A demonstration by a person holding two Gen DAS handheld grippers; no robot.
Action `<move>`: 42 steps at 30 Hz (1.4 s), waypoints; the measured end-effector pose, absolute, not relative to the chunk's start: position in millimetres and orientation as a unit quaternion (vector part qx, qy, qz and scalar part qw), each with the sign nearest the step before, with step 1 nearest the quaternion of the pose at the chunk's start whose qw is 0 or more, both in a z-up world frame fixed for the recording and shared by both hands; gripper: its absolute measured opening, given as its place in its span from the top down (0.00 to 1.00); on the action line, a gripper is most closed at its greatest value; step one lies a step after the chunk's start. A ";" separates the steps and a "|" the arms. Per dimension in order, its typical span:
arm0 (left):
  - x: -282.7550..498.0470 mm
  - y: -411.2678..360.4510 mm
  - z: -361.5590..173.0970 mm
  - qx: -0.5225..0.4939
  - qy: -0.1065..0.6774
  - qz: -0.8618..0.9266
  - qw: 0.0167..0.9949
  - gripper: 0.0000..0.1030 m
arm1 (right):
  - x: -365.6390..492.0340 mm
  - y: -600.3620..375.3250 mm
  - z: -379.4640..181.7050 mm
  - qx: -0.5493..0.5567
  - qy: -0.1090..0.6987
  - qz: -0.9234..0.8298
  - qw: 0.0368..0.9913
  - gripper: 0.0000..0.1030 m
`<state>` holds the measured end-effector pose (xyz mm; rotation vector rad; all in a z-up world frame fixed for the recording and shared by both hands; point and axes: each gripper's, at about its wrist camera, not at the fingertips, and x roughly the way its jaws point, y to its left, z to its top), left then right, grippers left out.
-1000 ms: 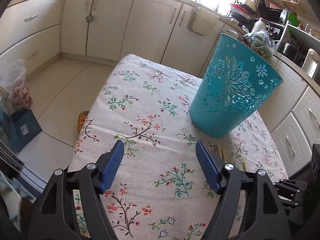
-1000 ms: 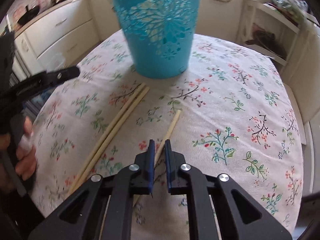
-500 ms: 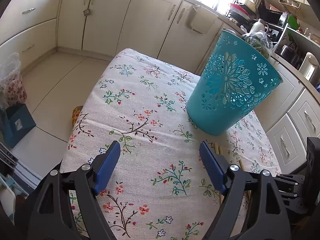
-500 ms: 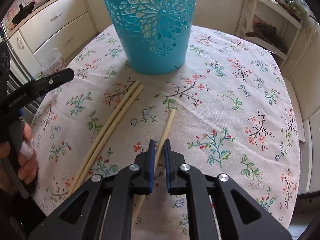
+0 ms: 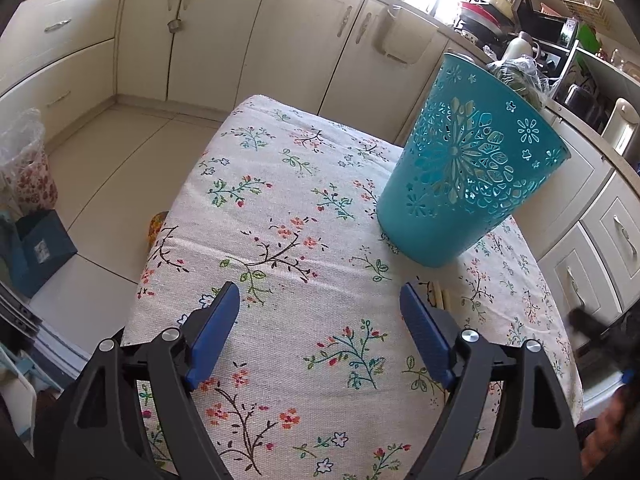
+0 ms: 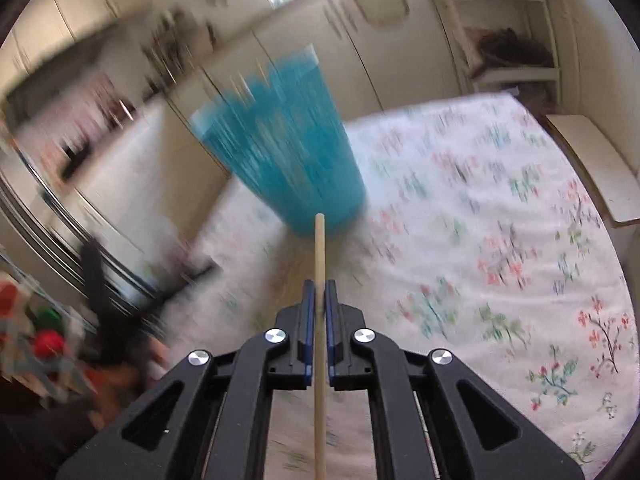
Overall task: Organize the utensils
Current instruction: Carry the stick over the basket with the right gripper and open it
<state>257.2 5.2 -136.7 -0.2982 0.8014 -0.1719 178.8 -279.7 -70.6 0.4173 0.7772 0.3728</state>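
A teal cut-out basket (image 5: 468, 184) stands upright on the table with the floral cloth (image 5: 280, 200), ahead and to the right of my left gripper (image 5: 317, 288). That gripper is open above the cloth with nothing between its blue pads. Two wooden chopsticks (image 5: 440, 296) lie just behind its right finger, near the basket's foot. In the blurred right wrist view my right gripper (image 6: 319, 283) is closing tight on one wooden chopstick (image 6: 319, 248). The stick is lifted off the cloth and runs straight out between the pads, its tip pointing at the base of the basket (image 6: 280, 140).
Cream kitchen cabinets (image 5: 296, 40) ring the table, with tiled floor (image 5: 112, 152) to the left. Bags (image 5: 24, 184) sit on the floor at the far left. A crowded counter (image 5: 520, 48) rises behind the basket. A white shelf unit (image 6: 508, 32) stands beyond the table.
My right gripper has pinched the single chopstick, risen off the cloth and rolled, so the stick now points at the basket. The left gripper has stayed in place, open.
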 end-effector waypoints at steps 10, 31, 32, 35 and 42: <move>257.1 3.5 -136.7 -0.141 0.389 -0.084 0.907 0.24 | 218.5 -264.7 53.2 0.233 0.155 0.192 0.941 0.94; 257.4 6.4 -137.6 -0.157 0.388 -0.099 0.902 0.23 | 302.5 -221.8 11.4 0.141 0.202 0.114 0.962 0.81; 257.5 6.5 -137.6 -0.157 0.389 -0.098 0.903 0.23 | 295.7 -222.1 12.2 0.138 0.201 0.114 0.963 0.80; 256.9 6.9 -137.5 -0.157 0.389 -0.093 0.903 0.23 | 265.4 -231.7 19.0 0.140 0.183 0.114 0.966 0.75; 257.1 6.2 -137.9 -0.151 0.391 -0.084 0.904 0.22 | 186.3 -250.8 -13.4 0.150 0.221 0.090 0.959 0.67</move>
